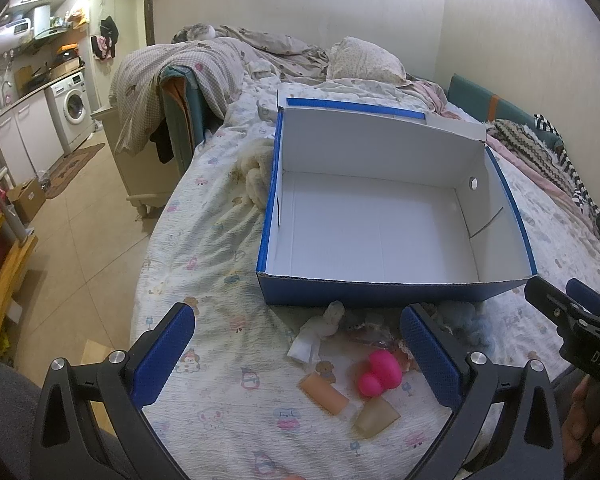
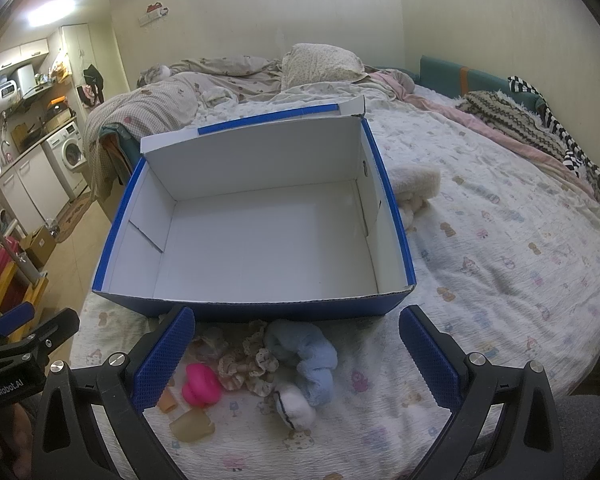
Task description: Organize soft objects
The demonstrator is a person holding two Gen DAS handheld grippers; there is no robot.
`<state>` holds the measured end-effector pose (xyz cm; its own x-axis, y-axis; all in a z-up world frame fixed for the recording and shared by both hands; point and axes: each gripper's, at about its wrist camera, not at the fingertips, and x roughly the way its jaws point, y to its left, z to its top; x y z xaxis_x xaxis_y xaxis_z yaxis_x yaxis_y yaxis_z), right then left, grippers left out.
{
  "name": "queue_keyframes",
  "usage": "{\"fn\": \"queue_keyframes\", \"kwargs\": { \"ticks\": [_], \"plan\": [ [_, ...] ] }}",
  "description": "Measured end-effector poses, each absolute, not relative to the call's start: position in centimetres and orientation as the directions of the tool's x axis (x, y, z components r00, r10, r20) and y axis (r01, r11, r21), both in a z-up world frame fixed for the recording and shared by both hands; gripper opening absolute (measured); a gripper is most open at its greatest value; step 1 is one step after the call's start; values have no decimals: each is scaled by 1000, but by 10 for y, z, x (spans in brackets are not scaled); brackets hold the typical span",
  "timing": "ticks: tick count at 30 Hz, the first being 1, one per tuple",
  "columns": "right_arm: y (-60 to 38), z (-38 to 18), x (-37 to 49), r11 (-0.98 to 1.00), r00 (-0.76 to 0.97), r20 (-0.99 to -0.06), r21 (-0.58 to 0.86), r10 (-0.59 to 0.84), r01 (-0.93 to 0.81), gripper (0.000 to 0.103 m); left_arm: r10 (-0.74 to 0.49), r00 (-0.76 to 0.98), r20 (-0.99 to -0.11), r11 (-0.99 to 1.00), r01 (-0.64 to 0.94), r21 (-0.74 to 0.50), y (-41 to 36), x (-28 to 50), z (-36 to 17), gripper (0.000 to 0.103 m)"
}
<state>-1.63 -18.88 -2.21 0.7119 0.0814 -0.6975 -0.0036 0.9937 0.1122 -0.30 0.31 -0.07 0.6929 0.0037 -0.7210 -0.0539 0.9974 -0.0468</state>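
Note:
An open blue box (image 1: pixel 380 290) with a white, empty inside sits on the bed; it also shows in the right wrist view (image 2: pixel 260 310). In front of it lie small soft items: a pink blob (image 1: pixel 380 372) (image 2: pixel 200 386), an orange tube (image 1: pixel 324 394), a translucent beige piece (image 1: pixel 376 416) (image 2: pixel 192 424), a light-blue scrunchie (image 2: pixel 308 356), a floral scrunchie (image 2: pixel 248 368) and a white puff (image 2: pixel 296 404). My left gripper (image 1: pixel 300 360) is open above the pink blob. My right gripper (image 2: pixel 296 360) is open above the scrunchies. Both are empty.
A cream plush towel (image 1: pixel 256 172) (image 2: pixel 416 184) lies beside the box. Pillows and blankets (image 2: pixel 320 64) pile at the bed's far end; striped clothes (image 2: pixel 560 132) lie by the wall. The bed's edge drops to a tiled floor (image 1: pixel 80 240) on the left.

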Motion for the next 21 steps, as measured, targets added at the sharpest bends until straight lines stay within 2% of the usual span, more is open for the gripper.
{"fn": "queue_keyframes", "kwargs": {
  "ticks": [21],
  "plan": [
    [-189, -13, -18, 993, 721, -686, 120, 96, -18, 103, 10, 694, -720, 999, -43, -28, 1, -9, 0, 103]
  ]
}}
